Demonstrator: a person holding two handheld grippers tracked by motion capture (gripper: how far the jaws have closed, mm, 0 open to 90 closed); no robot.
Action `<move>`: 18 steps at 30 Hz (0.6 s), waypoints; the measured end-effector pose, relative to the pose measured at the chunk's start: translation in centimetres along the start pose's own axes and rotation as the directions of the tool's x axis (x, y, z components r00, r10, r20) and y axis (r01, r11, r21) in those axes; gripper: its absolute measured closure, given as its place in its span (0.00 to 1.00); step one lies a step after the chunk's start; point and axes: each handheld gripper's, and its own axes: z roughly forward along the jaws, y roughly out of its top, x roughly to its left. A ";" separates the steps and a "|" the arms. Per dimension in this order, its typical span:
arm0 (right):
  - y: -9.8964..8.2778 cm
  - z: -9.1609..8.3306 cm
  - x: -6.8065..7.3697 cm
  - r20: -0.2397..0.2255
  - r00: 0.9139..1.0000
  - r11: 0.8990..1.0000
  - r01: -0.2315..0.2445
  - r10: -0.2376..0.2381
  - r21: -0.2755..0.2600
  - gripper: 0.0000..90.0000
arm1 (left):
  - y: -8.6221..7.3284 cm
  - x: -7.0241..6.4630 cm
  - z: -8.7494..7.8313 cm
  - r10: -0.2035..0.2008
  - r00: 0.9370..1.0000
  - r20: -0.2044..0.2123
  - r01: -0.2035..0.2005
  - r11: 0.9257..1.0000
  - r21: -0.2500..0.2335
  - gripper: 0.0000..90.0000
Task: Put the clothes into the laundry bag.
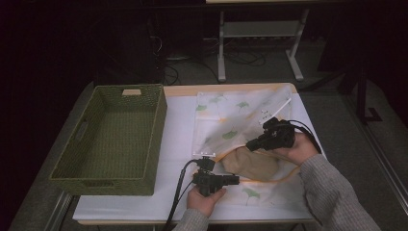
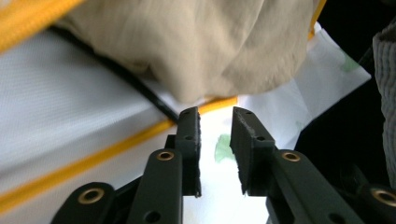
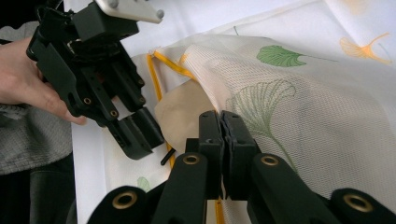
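Observation:
A white mesh bag (image 1: 235,115) printed with green leaves and edged in yellow lies on the table. A beige cloth (image 1: 252,163) bulges out of its opening. My right gripper (image 1: 250,143) is shut on the bag's mesh edge (image 3: 317,102), pads pressed together (image 3: 223,116) just beside the beige cloth (image 3: 180,116). My left gripper (image 1: 232,179) lies low at the cloth's near left side. Its jaws stand apart (image 2: 215,114) with nothing between them, and the beige cloth (image 2: 196,42) hangs just ahead over the yellow trim. In the right gripper view the left gripper (image 3: 137,135) hovers close by.
A green woven basket (image 1: 101,186) stands on the left half of the table. A white cover (image 1: 178,139) lies between it and the bag. Behind the table stands a dark floor with cables and a white desk frame (image 1: 260,43).

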 end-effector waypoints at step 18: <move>0.0 -0.5 0.4 0.011 1.000 1.000 0.010 -0.010 -0.013 0.97 | 3.0 0.9 3.6 -0.095 0.995 -0.027 0.091 0.985 -0.147 0.81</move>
